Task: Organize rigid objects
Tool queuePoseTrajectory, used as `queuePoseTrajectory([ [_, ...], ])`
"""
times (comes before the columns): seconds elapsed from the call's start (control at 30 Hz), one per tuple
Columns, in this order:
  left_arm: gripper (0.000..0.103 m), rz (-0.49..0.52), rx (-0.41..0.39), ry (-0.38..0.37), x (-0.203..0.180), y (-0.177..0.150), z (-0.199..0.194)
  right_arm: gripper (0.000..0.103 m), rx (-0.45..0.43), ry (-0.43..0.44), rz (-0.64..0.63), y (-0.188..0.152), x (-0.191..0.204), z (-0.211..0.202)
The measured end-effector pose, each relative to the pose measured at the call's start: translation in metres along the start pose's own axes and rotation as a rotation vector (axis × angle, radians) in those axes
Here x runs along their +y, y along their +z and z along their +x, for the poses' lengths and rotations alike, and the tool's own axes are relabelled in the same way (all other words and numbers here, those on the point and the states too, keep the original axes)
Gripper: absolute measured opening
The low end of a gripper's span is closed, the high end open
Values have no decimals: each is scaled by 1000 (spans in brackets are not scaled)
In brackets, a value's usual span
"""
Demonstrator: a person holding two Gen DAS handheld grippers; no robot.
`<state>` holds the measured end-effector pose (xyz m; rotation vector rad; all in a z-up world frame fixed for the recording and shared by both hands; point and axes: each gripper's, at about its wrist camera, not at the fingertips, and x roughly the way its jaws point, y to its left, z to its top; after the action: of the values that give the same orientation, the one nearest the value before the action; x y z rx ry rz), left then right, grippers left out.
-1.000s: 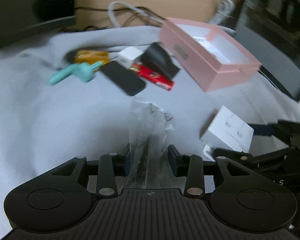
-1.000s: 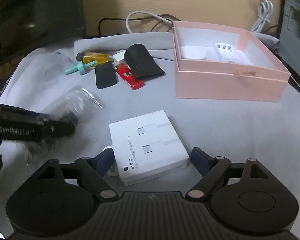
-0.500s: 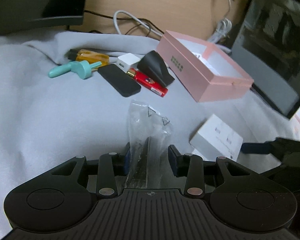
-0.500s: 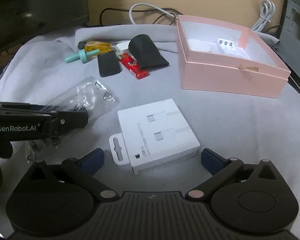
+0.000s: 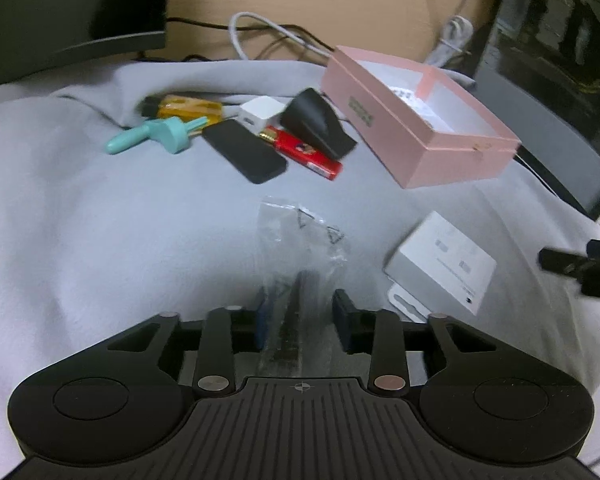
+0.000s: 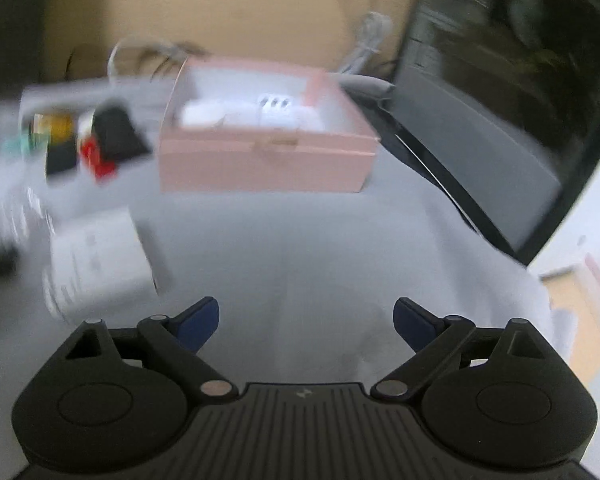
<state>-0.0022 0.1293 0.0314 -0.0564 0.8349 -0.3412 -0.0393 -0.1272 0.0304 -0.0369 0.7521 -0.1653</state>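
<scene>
Two tongs, left still clamping clear bag, right spread, swung off white box.

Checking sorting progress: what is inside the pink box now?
The pink box holds white items: a round one and a charger-like block. Blur and its front wall hide anything lower inside.
</scene>
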Motion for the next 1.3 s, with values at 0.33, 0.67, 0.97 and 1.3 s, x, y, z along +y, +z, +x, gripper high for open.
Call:
queuePoseTrajectory([
  [0.33,23,-99,15,-39,23,1,-6,94,-42,302,-159,24,82,-19],
  [0.67,24,-83,4,-22,19,-2,-8,89,-88,15,-193,22,36,1],
  [0.97,26,-15,-10,11,10,-6,-8,89,-117,107,-143,48,126,15],
  [1.3,26,-39,-12,11,13,-7,-10,88,-54,-31,-153,21,112,25],
])
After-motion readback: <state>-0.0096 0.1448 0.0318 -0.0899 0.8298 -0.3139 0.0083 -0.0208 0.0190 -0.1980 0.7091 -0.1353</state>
